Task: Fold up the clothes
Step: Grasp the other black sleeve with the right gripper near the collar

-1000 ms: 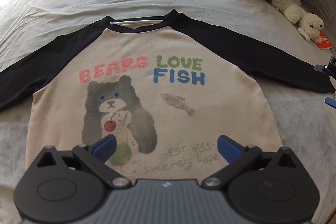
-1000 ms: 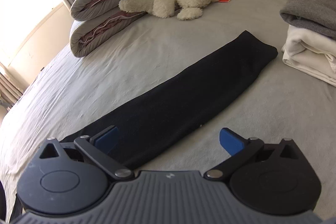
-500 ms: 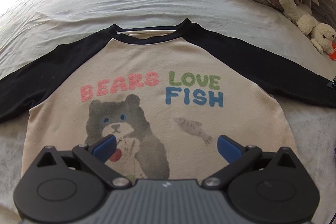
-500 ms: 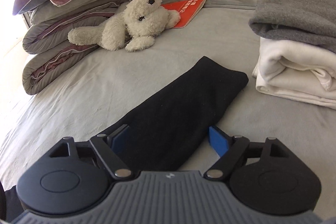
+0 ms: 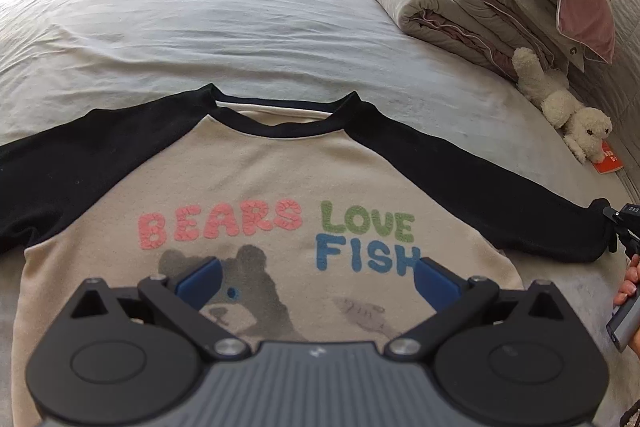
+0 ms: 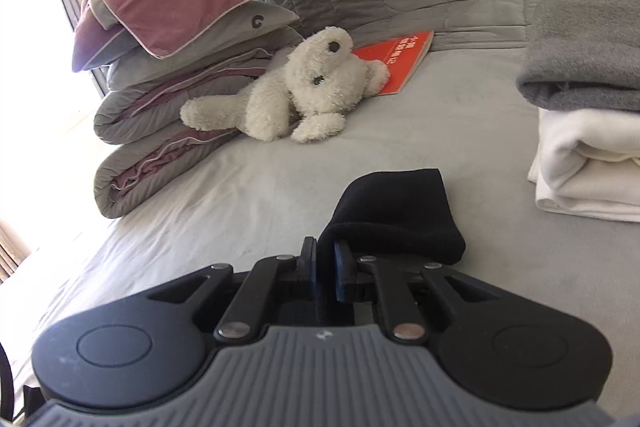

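Observation:
A cream shirt (image 5: 280,167) with black sleeves and a bear print lies flat, front up, on the bed. My left gripper (image 5: 316,279) hovers over the bear print, open, with nothing between its blue pads. The shirt's right sleeve (image 5: 480,195) stretches out to the right edge of the left wrist view, where a person's hand (image 5: 628,283) shows. In the right wrist view my right gripper (image 6: 325,247) is closing, its jaws nearly together and pinching the black sleeve cuff (image 6: 396,207), which bunches up just past the pads.
A white plush toy (image 6: 304,95) lies on a red book (image 6: 404,59) beside stacked duvets and pillows (image 6: 180,27). Folded grey and white clothes (image 6: 588,131) sit to the right of the cuff. Bare grey sheet (image 5: 200,27) spreads beyond the collar.
The right gripper slid along the sleeve to its cuff, and its jaws went from wide apart to pinched on it. The left gripper moved up the shirt toward the collar, staying open.

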The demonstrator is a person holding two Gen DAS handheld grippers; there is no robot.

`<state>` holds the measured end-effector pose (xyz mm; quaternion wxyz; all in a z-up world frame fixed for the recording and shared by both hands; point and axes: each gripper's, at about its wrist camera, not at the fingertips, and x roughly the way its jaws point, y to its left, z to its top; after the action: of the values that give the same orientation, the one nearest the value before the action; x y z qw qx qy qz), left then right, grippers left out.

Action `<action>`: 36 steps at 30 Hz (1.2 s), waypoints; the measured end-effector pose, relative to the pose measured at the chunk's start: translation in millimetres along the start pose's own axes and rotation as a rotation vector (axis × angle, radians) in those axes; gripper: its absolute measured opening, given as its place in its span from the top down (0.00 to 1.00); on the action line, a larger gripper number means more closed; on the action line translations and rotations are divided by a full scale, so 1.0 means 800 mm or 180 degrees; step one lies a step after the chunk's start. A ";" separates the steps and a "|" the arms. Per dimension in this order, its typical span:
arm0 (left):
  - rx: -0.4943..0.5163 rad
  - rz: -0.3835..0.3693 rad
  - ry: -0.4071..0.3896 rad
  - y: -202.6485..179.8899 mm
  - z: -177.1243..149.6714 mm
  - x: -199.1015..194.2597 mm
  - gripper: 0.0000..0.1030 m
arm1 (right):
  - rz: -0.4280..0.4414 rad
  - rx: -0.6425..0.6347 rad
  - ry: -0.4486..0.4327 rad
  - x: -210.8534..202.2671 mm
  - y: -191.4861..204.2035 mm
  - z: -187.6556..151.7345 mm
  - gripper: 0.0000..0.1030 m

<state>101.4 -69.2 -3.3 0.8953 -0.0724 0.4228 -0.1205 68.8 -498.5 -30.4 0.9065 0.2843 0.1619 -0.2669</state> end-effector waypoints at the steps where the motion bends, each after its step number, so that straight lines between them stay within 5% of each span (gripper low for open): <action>1: 0.0000 -0.0008 0.0002 0.001 0.000 -0.001 0.01 | 0.0025 0.0013 0.0004 -0.002 0.003 0.001 0.88; 9: -0.0016 -0.0160 -0.0036 0.003 -0.002 -0.007 0.01 | 0.0224 -0.0054 0.0009 -0.015 0.027 -0.003 0.88; 19: -0.0106 -0.0402 -0.0048 0.014 0.005 -0.008 0.01 | 0.0925 -0.0682 0.0063 -0.057 0.128 -0.023 0.88; 36: -0.0786 -0.0991 -0.0099 0.084 0.005 -0.015 0.01 | 0.1985 -0.1563 0.0530 -0.132 0.262 -0.118 0.88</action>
<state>107.5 -1.1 -7.1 0.8566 -0.2481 0.4041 -0.2035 91.0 -254.4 31.9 0.9687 0.1154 0.1998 0.0915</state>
